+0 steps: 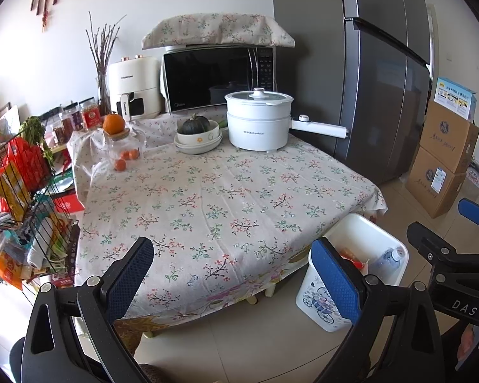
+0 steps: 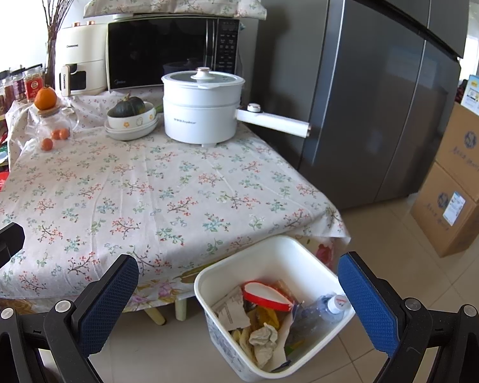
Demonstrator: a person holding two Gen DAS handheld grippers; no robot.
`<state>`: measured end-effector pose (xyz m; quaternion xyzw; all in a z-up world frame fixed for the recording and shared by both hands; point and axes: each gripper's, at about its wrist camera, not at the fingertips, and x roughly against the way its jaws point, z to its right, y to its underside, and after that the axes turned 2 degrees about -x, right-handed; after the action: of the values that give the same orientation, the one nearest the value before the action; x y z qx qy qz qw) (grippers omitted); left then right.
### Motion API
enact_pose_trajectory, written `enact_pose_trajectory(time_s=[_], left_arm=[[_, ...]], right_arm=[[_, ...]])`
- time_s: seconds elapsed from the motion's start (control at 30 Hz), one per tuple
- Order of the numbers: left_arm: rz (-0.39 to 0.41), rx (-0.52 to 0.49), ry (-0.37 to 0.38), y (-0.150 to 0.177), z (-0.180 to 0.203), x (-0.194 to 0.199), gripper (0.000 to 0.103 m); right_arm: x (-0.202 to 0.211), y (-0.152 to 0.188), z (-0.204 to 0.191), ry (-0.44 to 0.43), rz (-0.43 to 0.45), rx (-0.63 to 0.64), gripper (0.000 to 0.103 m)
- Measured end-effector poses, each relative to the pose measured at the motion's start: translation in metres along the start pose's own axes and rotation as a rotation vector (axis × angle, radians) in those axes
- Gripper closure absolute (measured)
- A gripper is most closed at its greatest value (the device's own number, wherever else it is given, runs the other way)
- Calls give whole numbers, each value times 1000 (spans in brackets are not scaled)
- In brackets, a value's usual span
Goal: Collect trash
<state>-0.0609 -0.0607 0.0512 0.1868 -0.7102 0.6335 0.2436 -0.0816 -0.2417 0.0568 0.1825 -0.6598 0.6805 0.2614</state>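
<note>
Trash bin at table edge, both tongs spread, empty

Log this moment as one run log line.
left gripper: open, empty | right gripper: open, empty | trash bin: on floor, holds bottle, papers

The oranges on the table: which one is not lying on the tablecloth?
The large orange, resting on the wooden lid of the glass jar. The small oranges lie low beside the jar.

Trash bin beside floral table
</note>
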Motion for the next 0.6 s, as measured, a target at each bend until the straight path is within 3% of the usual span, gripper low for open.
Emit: enact_pose_trajectory(time_s=[0.6], left_arm=[[-8,-1,8,2,3,-1,3]], right_arm=[[0,-3,5,8,9,0,1]])
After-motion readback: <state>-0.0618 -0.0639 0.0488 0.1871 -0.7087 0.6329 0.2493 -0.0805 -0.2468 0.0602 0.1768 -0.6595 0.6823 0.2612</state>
